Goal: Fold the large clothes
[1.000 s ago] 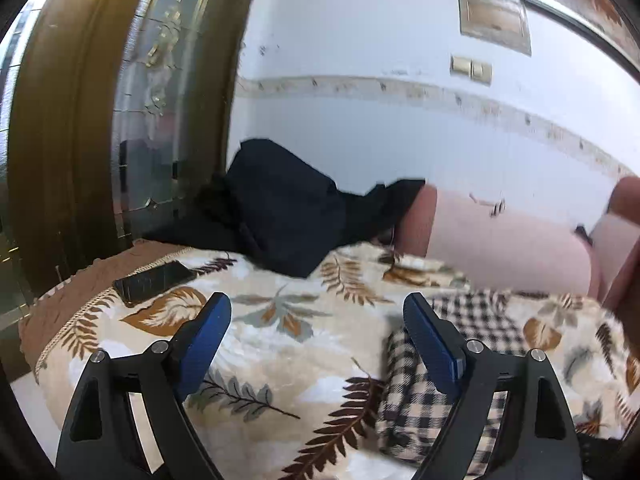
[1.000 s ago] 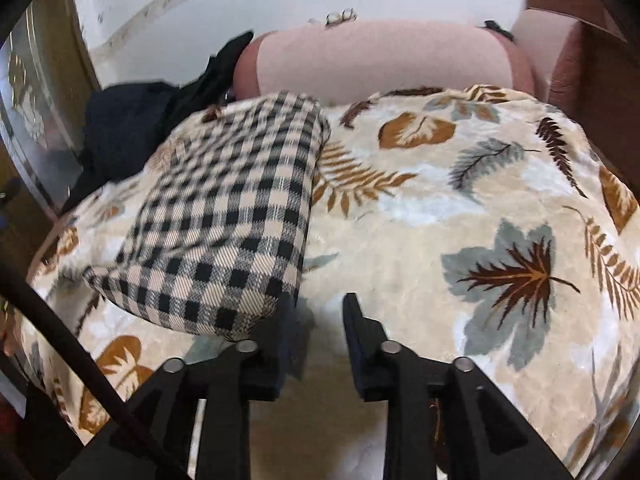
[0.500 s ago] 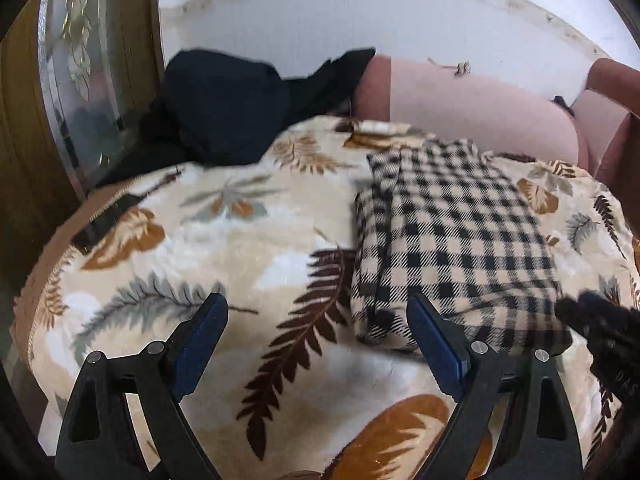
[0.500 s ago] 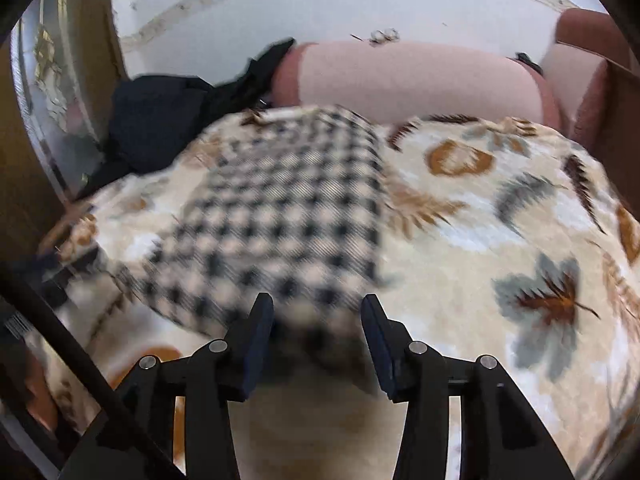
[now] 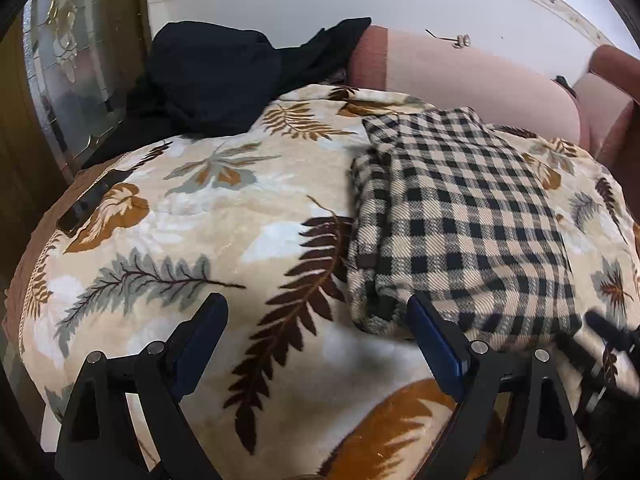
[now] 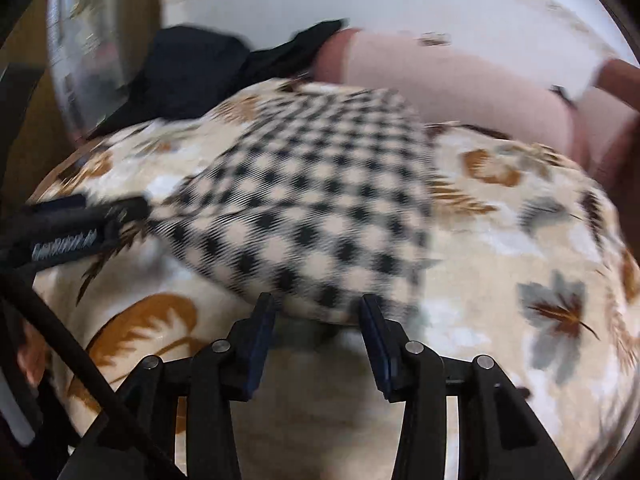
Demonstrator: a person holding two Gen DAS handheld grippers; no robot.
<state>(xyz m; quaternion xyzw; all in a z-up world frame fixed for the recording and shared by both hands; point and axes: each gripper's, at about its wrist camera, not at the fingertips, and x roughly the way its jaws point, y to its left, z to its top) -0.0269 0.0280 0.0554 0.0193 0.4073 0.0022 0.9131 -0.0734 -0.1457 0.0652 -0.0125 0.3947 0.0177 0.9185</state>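
A folded black-and-cream checked garment point(image 5: 460, 216) lies on a leaf-patterned blanket point(image 5: 208, 216). It also shows, blurred, in the right wrist view point(image 6: 320, 208). My left gripper point(image 5: 316, 316) is open and empty, with its right finger at the garment's near left corner. My right gripper point(image 6: 318, 308) is open and empty, with its jaws on either side of the garment's near edge. The left gripper shows at the left of the right wrist view point(image 6: 88, 220). The right gripper's tip shows at the lower right of the left wrist view point(image 5: 612, 332).
A heap of black clothes point(image 5: 216, 76) lies at the back left against the wall. A pink bolster point(image 5: 472, 76) runs along the back. A dark phone point(image 5: 92, 200) lies on the blanket's left edge. A wood-and-glass door point(image 5: 68, 60) stands at left.
Both grippers have swung toward the checked garment and come down to its near edge. The right gripper's jaws have opened wider. The left gripper stays open.
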